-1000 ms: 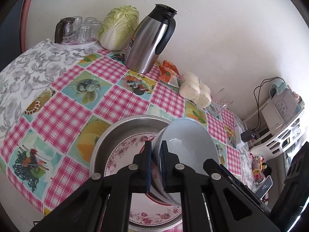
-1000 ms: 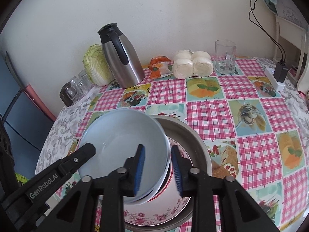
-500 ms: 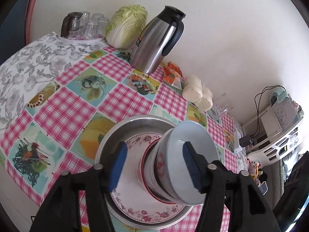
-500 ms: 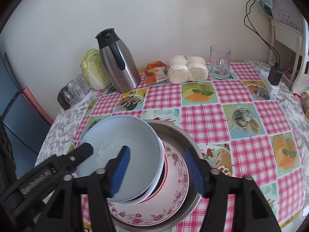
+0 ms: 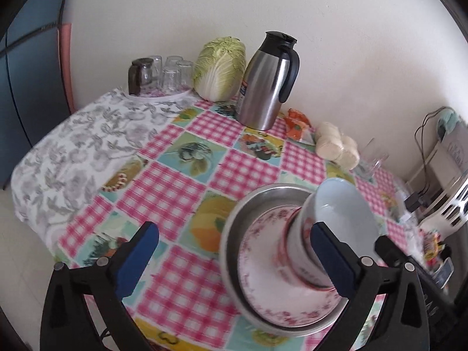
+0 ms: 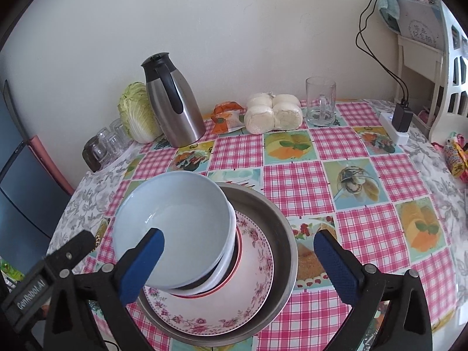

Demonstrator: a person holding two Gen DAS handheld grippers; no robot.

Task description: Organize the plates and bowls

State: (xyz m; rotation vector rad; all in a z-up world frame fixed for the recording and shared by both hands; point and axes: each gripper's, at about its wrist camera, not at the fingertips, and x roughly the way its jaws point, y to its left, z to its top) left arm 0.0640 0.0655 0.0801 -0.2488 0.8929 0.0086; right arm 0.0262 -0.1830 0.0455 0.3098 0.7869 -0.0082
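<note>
A pale blue bowl (image 5: 345, 213) (image 6: 175, 222) tops a tilted stack of bowls. The stack stands on a pink floral plate (image 5: 263, 263) (image 6: 254, 263) inside a steel basin (image 5: 234, 225) (image 6: 280, 228). My left gripper (image 5: 237, 256) is opening wide; its right pad (image 5: 330, 260) stands in front of the stack without pressing, and its left pad hangs over the tablecloth. My right gripper (image 6: 238, 242) is also opening, straddling the stack's right side and the plate, with neither pad touching. The left gripper's black finger (image 6: 58, 263) shows at the lower left of the right wrist view.
Along the wall stand a steel thermos jug (image 6: 172, 102), a cabbage (image 6: 137, 114), a tray of glasses (image 5: 163, 73), an orange packet (image 6: 228, 117), wrapped buns (image 6: 273, 112) and a glass mug (image 6: 320, 102). A power strip (image 6: 395, 125) and a white shelf (image 6: 447, 67) are at the right.
Both grippers went from gripping the blue bowl's rim to wide open, letting it go. The left gripper drew away to the left, so the stack now sits at its right.
</note>
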